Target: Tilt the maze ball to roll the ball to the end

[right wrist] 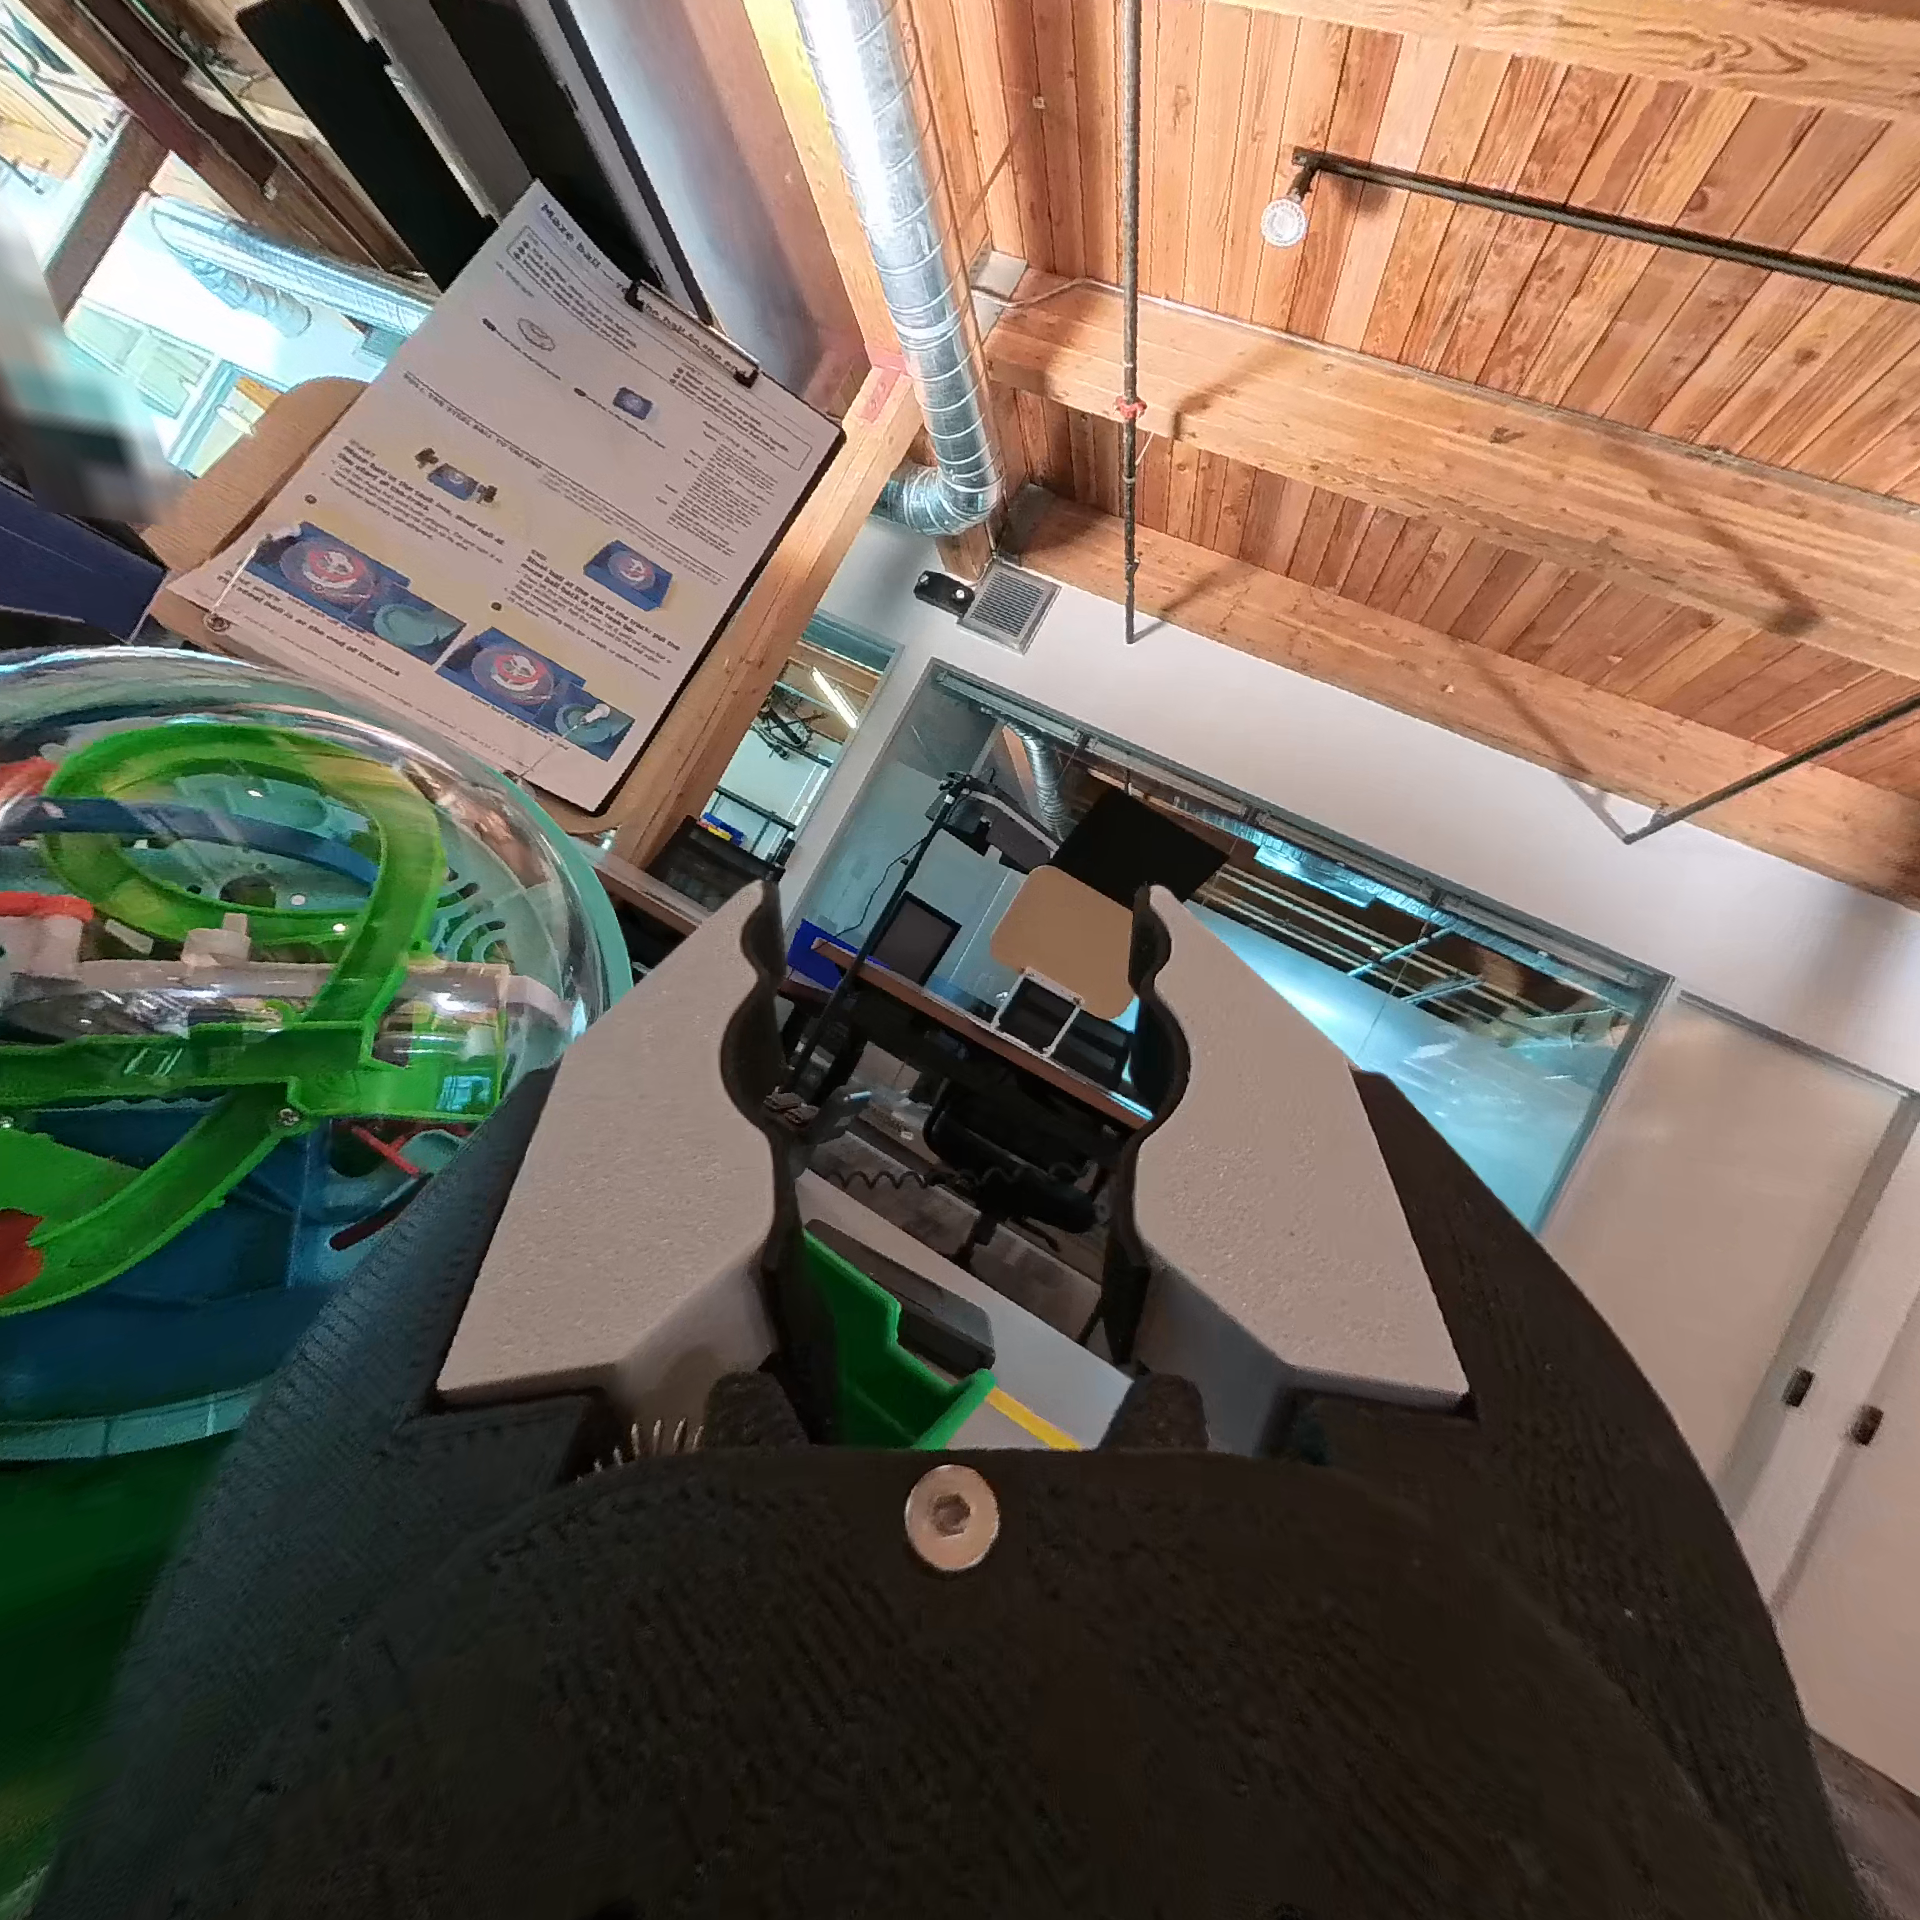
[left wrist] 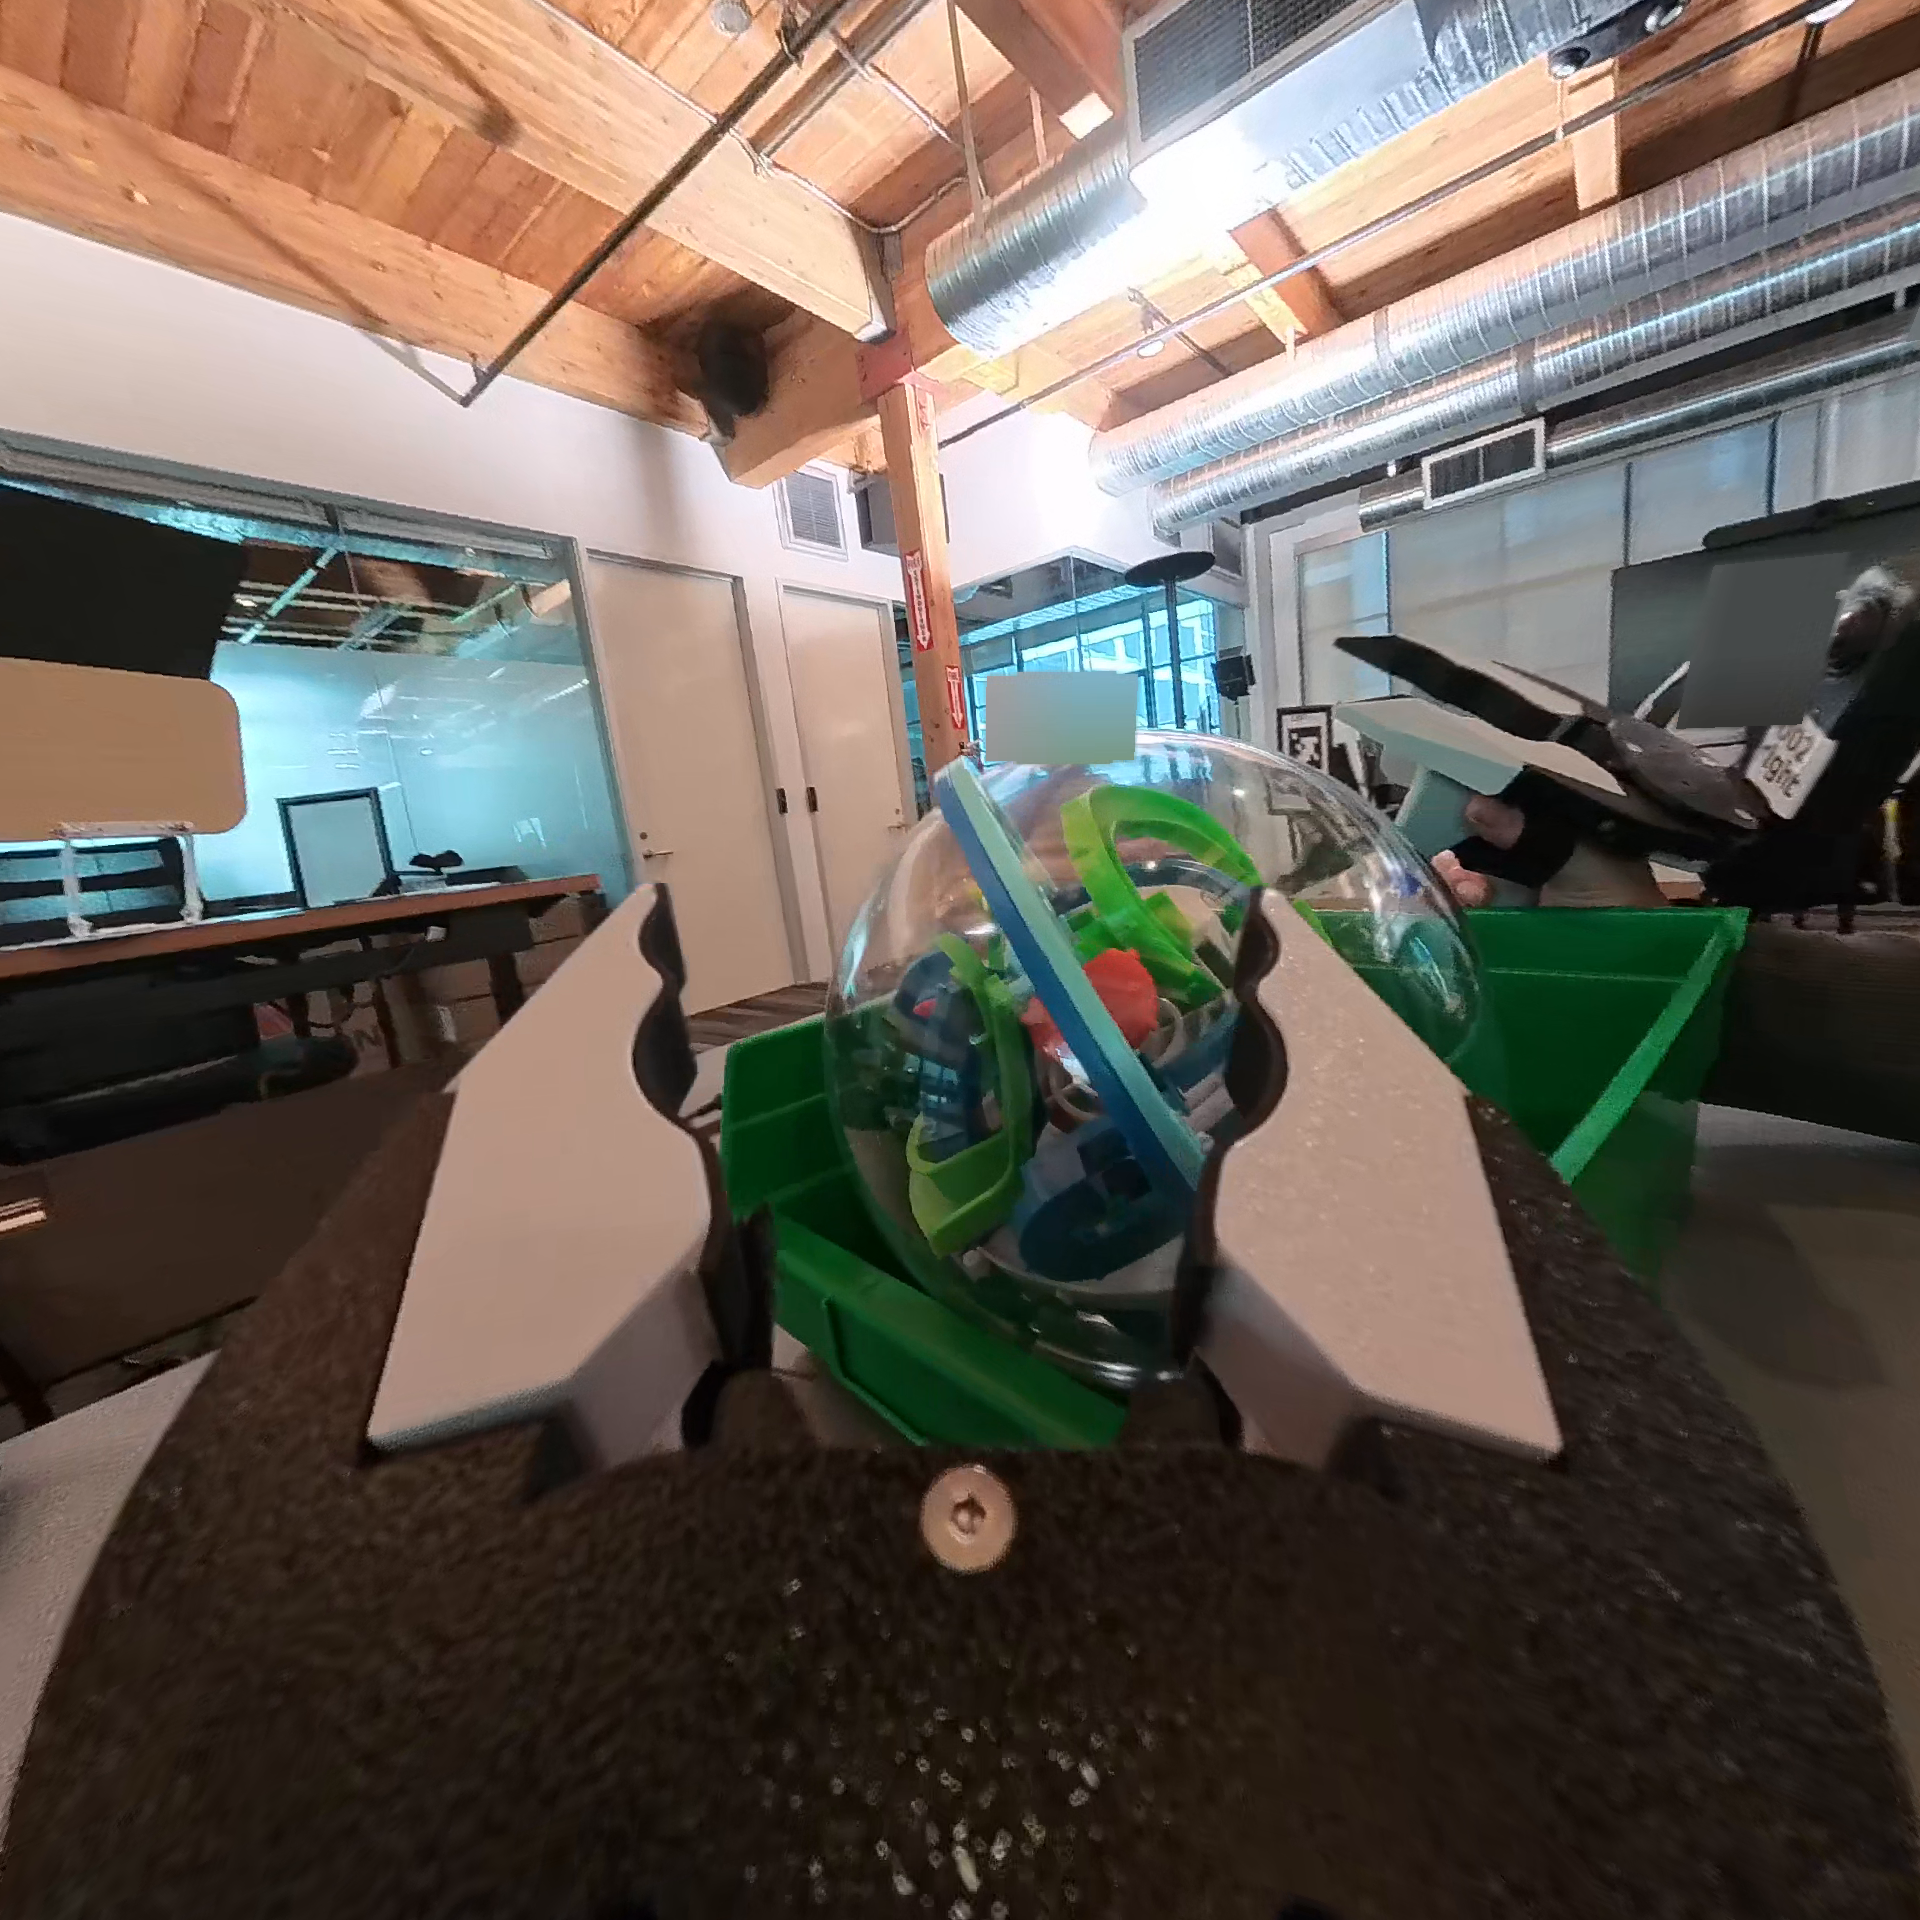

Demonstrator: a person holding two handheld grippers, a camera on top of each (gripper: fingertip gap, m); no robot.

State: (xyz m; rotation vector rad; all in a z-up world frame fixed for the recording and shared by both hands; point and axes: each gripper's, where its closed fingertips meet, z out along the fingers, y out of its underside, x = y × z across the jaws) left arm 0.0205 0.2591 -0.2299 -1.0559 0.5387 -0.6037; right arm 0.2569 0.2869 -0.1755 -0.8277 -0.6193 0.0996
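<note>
Clear plastic forms the shell of the maze ball point(left wrist: 1143, 987), which is seen seated in a green bin point(left wrist: 1621, 997) on the grey table point(left wrist: 1829, 1226). In the left wrist view the ball is found just past centre, towards 1 o'clock, with its blue ring tilted from 11 o'clock down to 5 o'clock and green tracks and a red piece visible inside. The small ball inside cannot be made out.

The left hand-held gripper point(left wrist: 958, 914) is held almost level, aimed at the ball, and is spread wide and released. The ball is bracketed but not clamped. A clear gap is seen between the finger at 9 o'clock point(left wrist: 582, 1091) and the shell, while the finger at 3 o'clock point(left wrist: 1351, 1122) overlaps the shell's edge; whether that pad touches cannot be told.

The right hand-held gripper point(right wrist: 956, 904) is pitched steeply upward, so that wooden ceiling boards, a silver duct and a glass-walled room are framed beyond its tips. It is parted, with only the far room showing between the pads. In its own view the ball is placed at 9 o'clock, outside the near finger and just beside it. A clipboard with a printed sheet point(right wrist: 520, 468) is seen at 11 o'clock. From the left wrist view this gripper is seen at 2 o'clock, raised above the bin's far side, with part of a person's hand point(left wrist: 1465, 883) below it
</note>
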